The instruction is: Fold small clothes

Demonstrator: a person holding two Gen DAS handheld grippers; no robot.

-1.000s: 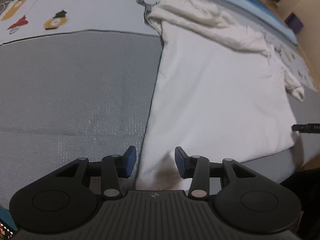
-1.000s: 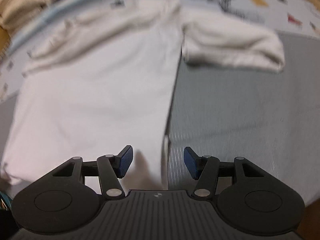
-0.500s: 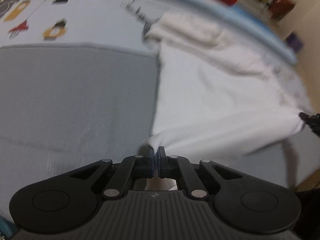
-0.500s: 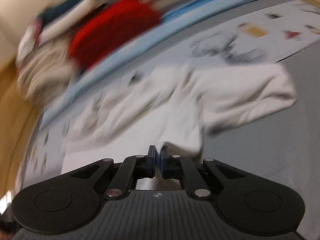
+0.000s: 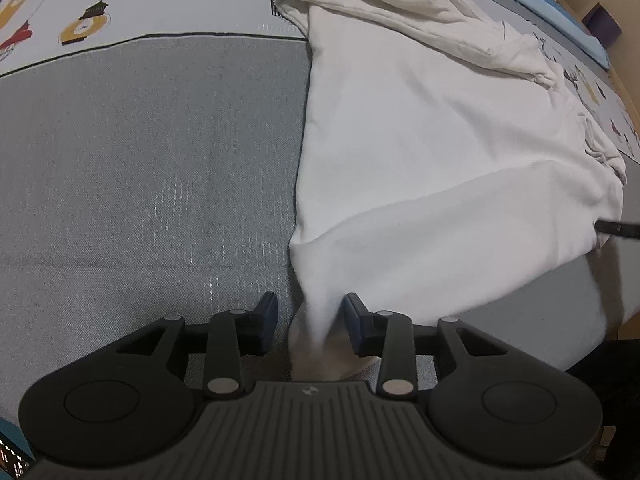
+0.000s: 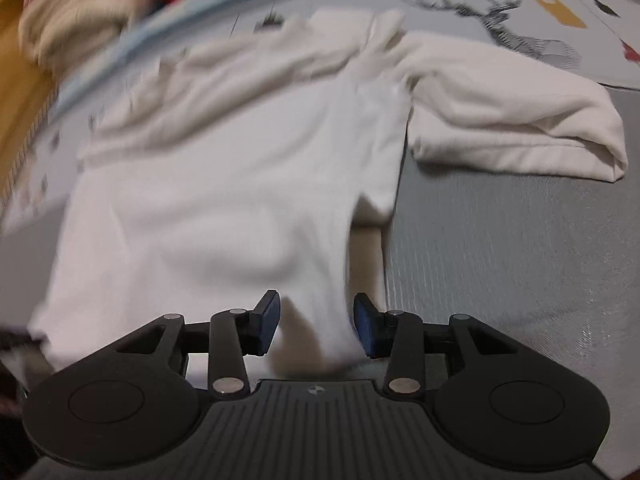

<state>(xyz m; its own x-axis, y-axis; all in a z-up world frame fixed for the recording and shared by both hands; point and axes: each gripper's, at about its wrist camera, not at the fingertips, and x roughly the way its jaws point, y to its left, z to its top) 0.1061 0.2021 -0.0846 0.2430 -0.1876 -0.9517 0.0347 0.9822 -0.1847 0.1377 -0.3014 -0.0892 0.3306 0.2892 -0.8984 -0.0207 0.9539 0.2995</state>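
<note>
A white shirt (image 5: 420,152) lies spread on the grey mat (image 5: 140,184), its near hem bunched up. My left gripper (image 5: 310,322) points steeply down over the hem's left corner. Its jaws are opening, and a loose peak of cloth stands between the pads with gaps on both sides. In the right wrist view the same shirt (image 6: 224,184) shows a folded sleeve (image 6: 500,120) at the right. My right gripper (image 6: 316,324) hangs over the other hem corner, jaws opening, with slack cloth between the pads. The right gripper's tip (image 5: 618,229) shows at the shirt's far edge.
The mat's far part is pale with printed figures (image 5: 84,26) and a deer drawing (image 6: 516,36). A blue border (image 5: 560,4) runs behind it. A pile of beige and red clothes (image 6: 80,8) sits at the back left in the right wrist view. Bare grey mat (image 6: 520,248) lies beside the shirt.
Both grippers closed on the hem corners and lifted them half a second ago. Now both sets of jaws stand apart again and the cloth slumps between them.
</note>
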